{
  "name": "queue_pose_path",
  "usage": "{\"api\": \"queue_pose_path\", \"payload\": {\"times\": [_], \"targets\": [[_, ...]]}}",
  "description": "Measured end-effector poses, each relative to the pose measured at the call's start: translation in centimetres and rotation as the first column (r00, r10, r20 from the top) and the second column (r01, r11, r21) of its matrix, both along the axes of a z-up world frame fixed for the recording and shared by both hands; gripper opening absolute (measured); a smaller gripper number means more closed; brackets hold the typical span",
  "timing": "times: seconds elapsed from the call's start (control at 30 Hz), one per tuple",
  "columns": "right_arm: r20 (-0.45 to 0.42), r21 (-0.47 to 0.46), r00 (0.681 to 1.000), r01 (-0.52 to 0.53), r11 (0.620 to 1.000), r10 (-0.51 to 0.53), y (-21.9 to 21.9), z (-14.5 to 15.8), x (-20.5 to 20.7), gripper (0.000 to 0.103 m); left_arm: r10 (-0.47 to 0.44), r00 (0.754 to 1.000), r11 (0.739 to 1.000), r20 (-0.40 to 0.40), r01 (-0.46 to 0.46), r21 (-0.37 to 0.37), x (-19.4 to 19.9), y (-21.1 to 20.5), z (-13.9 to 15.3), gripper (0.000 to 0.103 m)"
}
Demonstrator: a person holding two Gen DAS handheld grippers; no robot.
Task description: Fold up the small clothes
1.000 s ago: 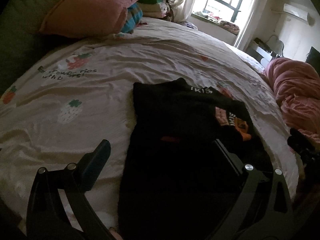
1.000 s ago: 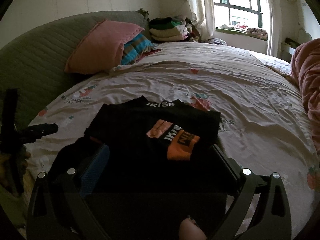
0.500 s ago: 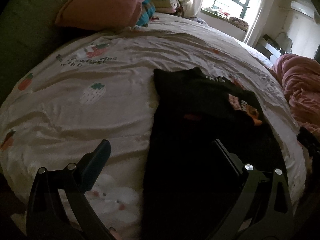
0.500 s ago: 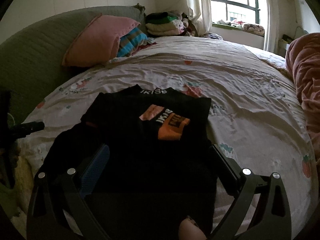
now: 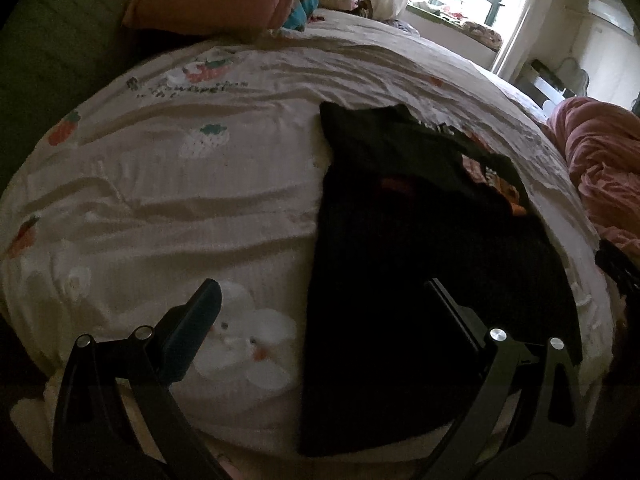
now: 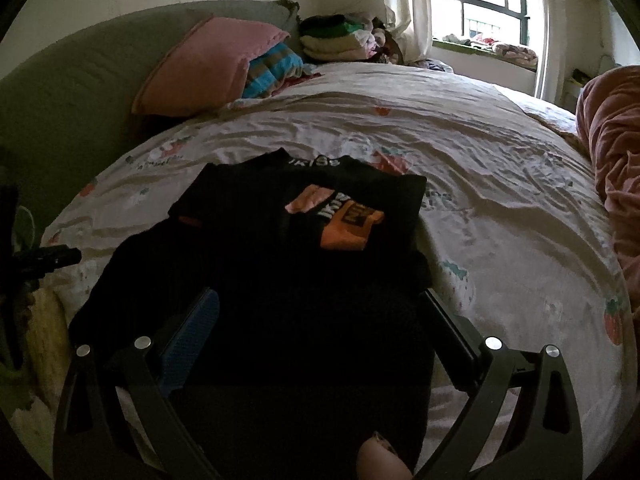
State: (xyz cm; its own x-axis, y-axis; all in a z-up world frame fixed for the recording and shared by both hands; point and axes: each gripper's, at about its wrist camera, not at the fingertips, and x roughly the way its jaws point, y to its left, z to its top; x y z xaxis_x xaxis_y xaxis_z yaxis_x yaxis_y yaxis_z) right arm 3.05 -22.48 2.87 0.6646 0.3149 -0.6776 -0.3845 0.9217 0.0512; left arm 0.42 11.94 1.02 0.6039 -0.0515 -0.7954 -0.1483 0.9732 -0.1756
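A small black garment with an orange and pink print lies flat on the white strawberry-print bed sheet. Its sleeves are folded in over the chest, collar at the far end. In the left wrist view the garment lies right of centre. My left gripper is open and empty above the garment's near left edge. My right gripper is open and empty over the garment's near lower part.
A pink pillow and a striped cushion lean on the green headboard. A stack of folded clothes sits at the far end. A pink blanket lies at the right.
Both grippers have pulled back toward the near edge of the bed, so more of the garment and sheet shows. The garment lies still. Both stay open.
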Motion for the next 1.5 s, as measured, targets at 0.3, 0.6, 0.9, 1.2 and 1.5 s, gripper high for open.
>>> {"api": "queue_pose_path", "payload": {"times": [0.3, 0.6, 0.9, 1.2, 1.5], "targets": [[-0.057, -0.026, 0.998, 0.006, 1.000, -0.007, -0.6, -2.0, -0.9, 0.098, -0.047, 0.997, 0.999, -0.055, 0.048, 0.023, -1.8, -1.7, -1.6, 0.093], [-0.093, -0.052, 0.995, 0.015, 0.999, -0.019, -1.5, -3.3, -1.7, 0.098, -0.070, 0.991, 0.997, -0.114, 0.068, -0.027, -3.6, -2.1, -4.0, 0.093], [-0.139, -0.075, 0.990, 0.020, 0.997, -0.031, -2.8, -4.4, -2.8, 0.098, -0.069, 0.985, 0.991, -0.158, 0.049, -0.127, -4.1, -1.2, -5.7, 0.045], [-0.252, -0.086, 0.967, 0.018, 0.996, -0.039, -5.4, -6.2, -4.2, 0.098, -0.112, 0.980, 0.980, -0.163, 0.082, -0.180, -4.2, -1.7, -6.2, 0.031], [-0.355, -0.040, 0.935, -0.010, 0.999, -0.005, -7.0, -7.4, -5.4, 0.076, -0.115, 0.980, 0.969, -0.165, 0.075, -0.236, -3.9, -0.9, -6.5, 0.031]]}}
